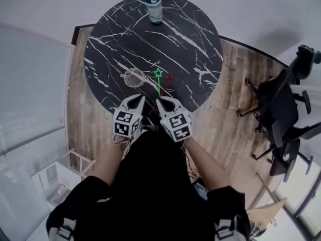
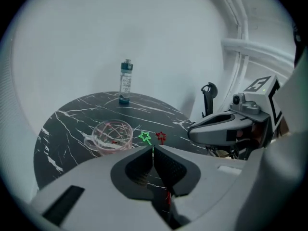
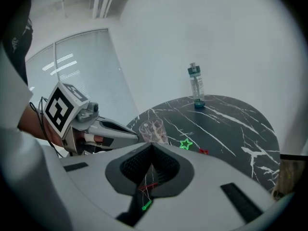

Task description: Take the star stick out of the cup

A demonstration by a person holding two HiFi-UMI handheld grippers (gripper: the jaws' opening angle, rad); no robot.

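Observation:
A clear glass cup [image 1: 134, 77] stands on the round black marble table [image 1: 115, 34]. Just right of it a green star stick [image 1: 158, 79] and a red star stick [image 1: 170, 78] lie flat on the tabletop, outside the cup. Both grippers hover at the table's near edge, side by side. My left gripper [image 1: 141, 99] is shut, and the cup [image 2: 109, 134] sits ahead to its left. My right gripper [image 1: 160, 102] is shut too, and the stems of the green star stick [image 3: 186, 144] and the red one run under its jaws. Faint reddish lines show inside the cup.
A water bottle [image 1: 153, 5] stands at the far edge of the table. Wooden floor surrounds the table, with black office chairs [image 1: 283, 109] to the right and a glass partition [image 1: 30, 84] to the left.

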